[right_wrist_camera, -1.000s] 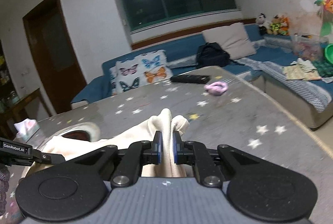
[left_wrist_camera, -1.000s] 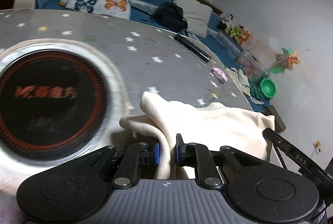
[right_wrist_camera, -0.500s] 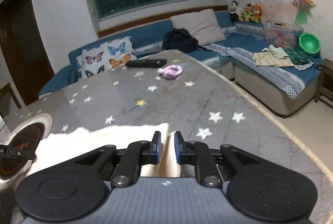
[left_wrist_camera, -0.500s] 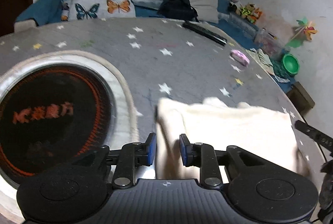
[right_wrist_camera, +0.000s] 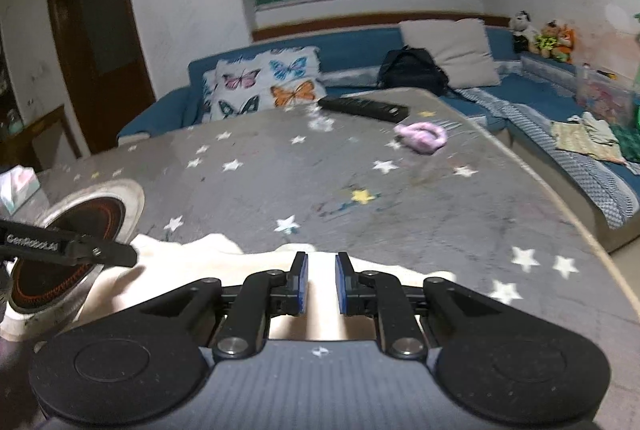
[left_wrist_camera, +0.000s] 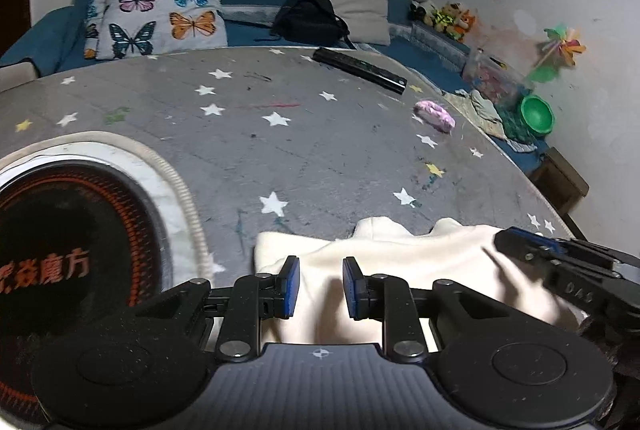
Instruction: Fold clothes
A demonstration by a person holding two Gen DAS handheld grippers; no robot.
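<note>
A cream garment lies flat on the grey star-patterned table, folded, with its far edge just ahead of both grippers; it also shows in the right wrist view. My left gripper is open above the garment's left part, with nothing between its blue pads. My right gripper is open a little above the garment's right part, also empty. The right gripper's body shows at the right of the left wrist view, and the left gripper's body at the left of the right wrist view.
A round black induction cooker is set in the table to the left, next to the garment. A black remote and a pink item lie far on the table. The table edge runs on the right, a blue sofa behind.
Both grippers held pinched cloth lifted a second ago. They laid it down on the table, opened and let go. The garment now lies flat.
</note>
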